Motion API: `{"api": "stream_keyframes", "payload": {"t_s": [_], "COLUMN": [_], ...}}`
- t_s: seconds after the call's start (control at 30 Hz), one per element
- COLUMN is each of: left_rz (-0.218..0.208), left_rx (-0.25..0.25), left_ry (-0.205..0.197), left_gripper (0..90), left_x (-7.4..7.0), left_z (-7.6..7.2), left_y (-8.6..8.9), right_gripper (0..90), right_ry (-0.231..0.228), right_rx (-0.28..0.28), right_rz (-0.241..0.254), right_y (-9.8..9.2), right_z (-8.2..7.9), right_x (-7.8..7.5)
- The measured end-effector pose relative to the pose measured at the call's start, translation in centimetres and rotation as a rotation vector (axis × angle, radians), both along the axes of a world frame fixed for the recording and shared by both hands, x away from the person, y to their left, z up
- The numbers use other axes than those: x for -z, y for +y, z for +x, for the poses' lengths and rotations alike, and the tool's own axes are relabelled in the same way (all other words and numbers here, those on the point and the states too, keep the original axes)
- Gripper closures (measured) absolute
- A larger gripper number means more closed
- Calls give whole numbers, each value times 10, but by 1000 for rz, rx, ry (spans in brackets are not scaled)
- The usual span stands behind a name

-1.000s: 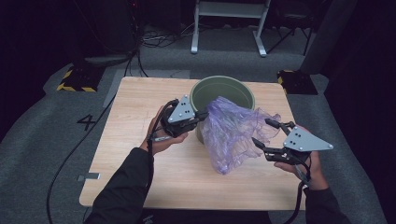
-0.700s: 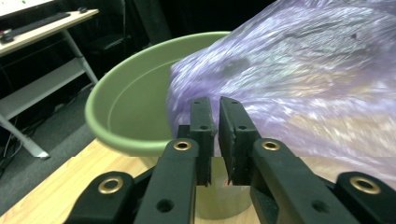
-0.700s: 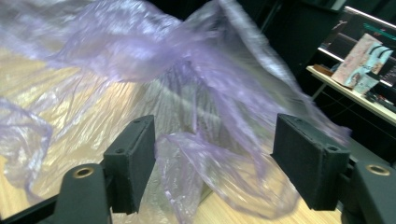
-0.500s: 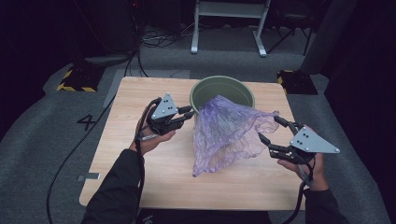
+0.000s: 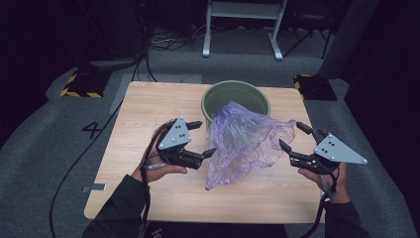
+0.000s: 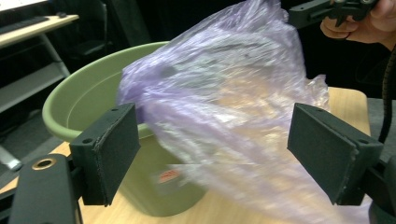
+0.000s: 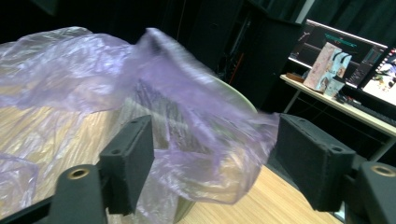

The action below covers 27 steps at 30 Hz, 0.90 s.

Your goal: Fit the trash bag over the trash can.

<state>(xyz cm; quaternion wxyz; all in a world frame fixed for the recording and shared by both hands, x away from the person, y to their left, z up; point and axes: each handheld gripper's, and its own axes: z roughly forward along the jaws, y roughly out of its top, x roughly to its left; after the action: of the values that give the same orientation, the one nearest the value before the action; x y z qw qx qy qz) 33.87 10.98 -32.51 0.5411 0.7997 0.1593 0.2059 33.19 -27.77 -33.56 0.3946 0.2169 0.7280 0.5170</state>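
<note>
draping loose over the green bucket (image 5: 236,99), the purple bag (image 5: 245,141) could slide off, since the left tool (image 5: 200,138) has just spread and the right tool (image 5: 293,135) gapes too.

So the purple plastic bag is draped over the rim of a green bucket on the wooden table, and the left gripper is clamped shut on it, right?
Not quite. The left gripper is not clamped on the purple plastic bag: its jaws have just been opening and stand wide, with the film loose between the fingers, as the left gripper view shows. The rest holds: the bag drapes over the rim of the green bucket on the wooden table.
</note>
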Motion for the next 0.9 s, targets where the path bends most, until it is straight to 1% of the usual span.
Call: {"api": "stream_keyframes", "payload": {"t_s": [0.03, 0.07, 0.13, 0.17, 0.2, 0.23, 0.27, 0.33, 0.4, 0.43, 0.47, 0.5, 0.53, 0.57, 0.6, 0.63, 0.67, 0.7, 0.73, 0.77, 0.8, 0.83, 0.87, 0.9], "left_rz": [-7, -8, 12, 21, 29, 36, 56, 91, 109, 116, 123, 127, 131, 133, 132, 127, 120, 92, 92, 87, 84, 89, 98, 123], "left_rx": [15, 27, 34, 45, 66, 76, 79, 65, 26, 10, -3, -2, -4, -15, -19, -14, -15, -16, -16, -16, -12, -11, -8, -8], "left_ry": [-3, -3, -13, -11, -10, -11, -15, -26, -23, -23, -34, -40, -42, -52, -56, -60, -66, -47, -47, -40, -25, -16, -19, -44], "left_gripper": [159, 159, 154, 153, 153, 154, 154, 155, 174, 233, 272, 285, 342, 385, 411, 498, 550, 525, 476, 397, 397, 320, 247, 183], "left_x": [0, 1, 4, 5, 7, 10, 12, 17, 21, 22, 23, 23, 23, 23, 23, 23, 22, 20, 20, 19, 19, 19, 20, 23], "left_z": [-4, -7, -15, -17, -19, -21, -22, -21, -17, -15, -13, -12, -11, -10, -9, -8, -7, -6, -6, -6, -7, -9, -11, -17], "left_y": [-3, -6, -15, -19, -24, -29, -33, -42, -47, -48, -48, -48, -47, -46, -45, -43, -40, -37, -37, -36, -36, -37, -39, -44], "right_gripper": [237, 237, 229, 212, 212, 210, 210, 216, 256, 275, 297, 353, 408, 418, 479, 540, 564, 677, 677, 750, 750, 783, 812, 851], "right_ry": [2, 2, 4, 20, 20, 30, 43, 69, 85, 93, 96, 97, 101, 108, 116, 124, 126, 124, 124, 126, 126, 120, 117, 117], "right_rx": [20, 20, 42, 48, 48, 48, 43, 41, 40, 39, 42, 41, 30, 17, 8, -12, -32, -36, -36, -61, -61, -61, -61, -71], "right_rz": [5, 5, 10, 30, 30, 41, 51, 68, 71, 73, 71, 68, 69, 72, 75, 73, 68, 48, 48, 41, 41, 34, 27, 16], "right_y": [-2, -2, -4, -7, -7, -9, -10, -12, -13, -13, -12, -12, -12, -12, -12, -12, -11, -7, -7, -4, -4, -3, -1, 1], "right_z": [2, 2, 4, 7, 7, 9, 11, 17, 23, 26, 28, 30, 32, 34, 36, 37, 38, 39, 39, 38, 38, 38, 37, 36], "right_x": [0, 0, 1, 2, 2, 3, 3, 5, 8, 8, 9, 10, 10, 10, 11, 11, 11, 10, 10, 9, 9, 9, 8, 7]}}
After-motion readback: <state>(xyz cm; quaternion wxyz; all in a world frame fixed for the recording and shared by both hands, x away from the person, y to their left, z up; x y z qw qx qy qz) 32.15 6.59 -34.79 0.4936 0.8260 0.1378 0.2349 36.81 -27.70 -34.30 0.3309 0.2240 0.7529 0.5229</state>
